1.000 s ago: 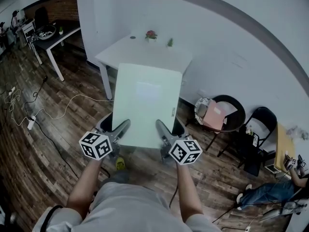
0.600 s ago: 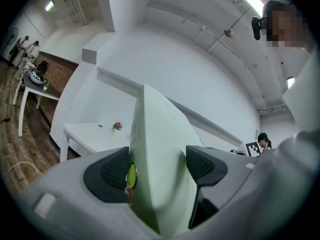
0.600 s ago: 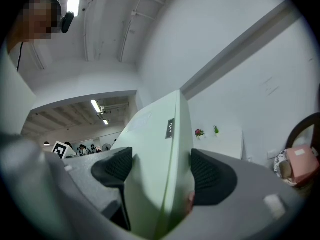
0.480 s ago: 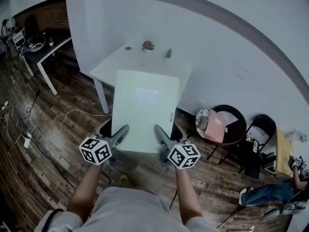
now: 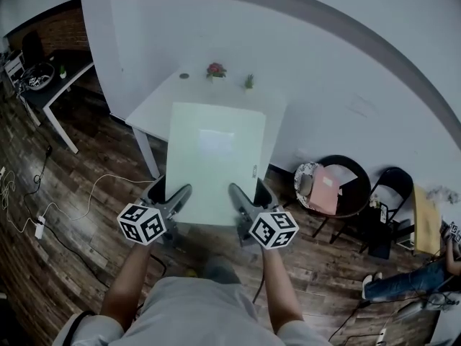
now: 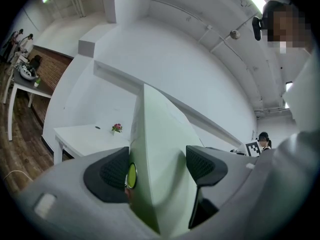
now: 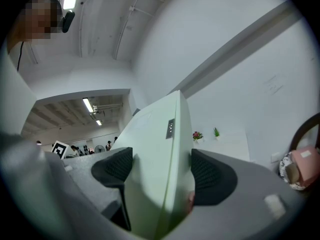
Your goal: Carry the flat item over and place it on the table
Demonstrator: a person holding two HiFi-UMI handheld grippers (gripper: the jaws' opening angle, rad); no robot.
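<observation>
Table (image 5: 160,105) looms closer; left gripper (image 5: 169,192) and right gripper (image 5: 251,192) pinch panel (image 5: 216,161) in jaws.

Head camera sits up high, looking steeply down past the chest onto the left tongs (image 5: 171,192), the right tongs (image 5: 251,193), the panel (image 5: 216,157) and the white surface (image 5: 162,101) ahead. Each tongs camera rides tight behind its own jaws, aimed forward along the panel's edge. All three catch panel, surface and flower (image 5: 215,70).
</observation>
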